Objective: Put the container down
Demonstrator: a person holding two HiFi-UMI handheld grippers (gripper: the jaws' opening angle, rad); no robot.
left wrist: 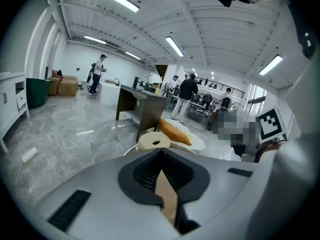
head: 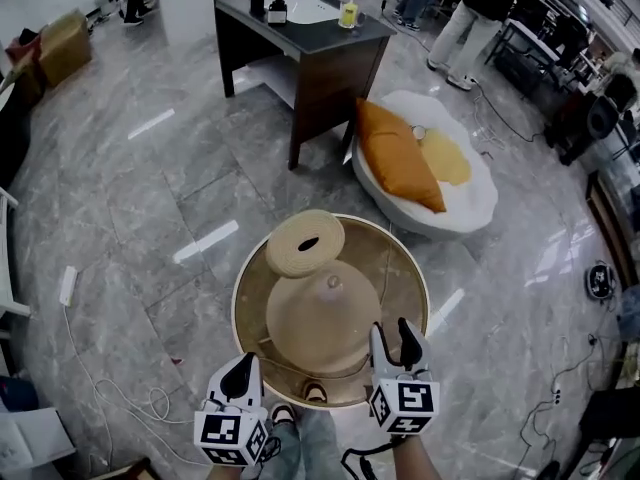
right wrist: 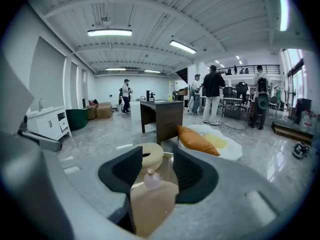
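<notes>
1. Black pads [left wrist: 145, 171] of the left tongs [left wrist: 161, 170] are closing almost together, with a thin tan strip of the container [left wrist: 168, 196] sitting pinched between them.
2. Dark pads [right wrist: 125, 171] of the right tongs [right wrist: 157, 165] are standing spread, and the tan body of the container [right wrist: 152, 206] is filling the gap and pressing against both of them.
3. From the head view, the left tongs [head: 240, 370] are reaching in at the near left of the container [head: 322, 318], and the right tongs [head: 394, 338] are gripping its near right edge.
4. The container is showing as a beige dome between the two tongs, with a pale pinkish knob [head: 332, 284] on top, just ahead of the right tongs' tips.
5. It is lying over the round bench [head: 245, 290]; whether its base is touching the bench I cannot tell.
6. Just beyond the container, farther from both tongs, a round woven disc [head: 305, 243] with a dark hole in it is resting on the bench, touching the dome's far side.
7. Well ahead of the right tongs, an orange cushion [head: 395, 158] is leaning on a white and yellow egg-shaped mat [head: 470, 206] on the grey marble floor [head: 130, 198].
8. Farther ahead still, a dark desk [head: 300, 48] is standing, with people walking behind it.
</notes>
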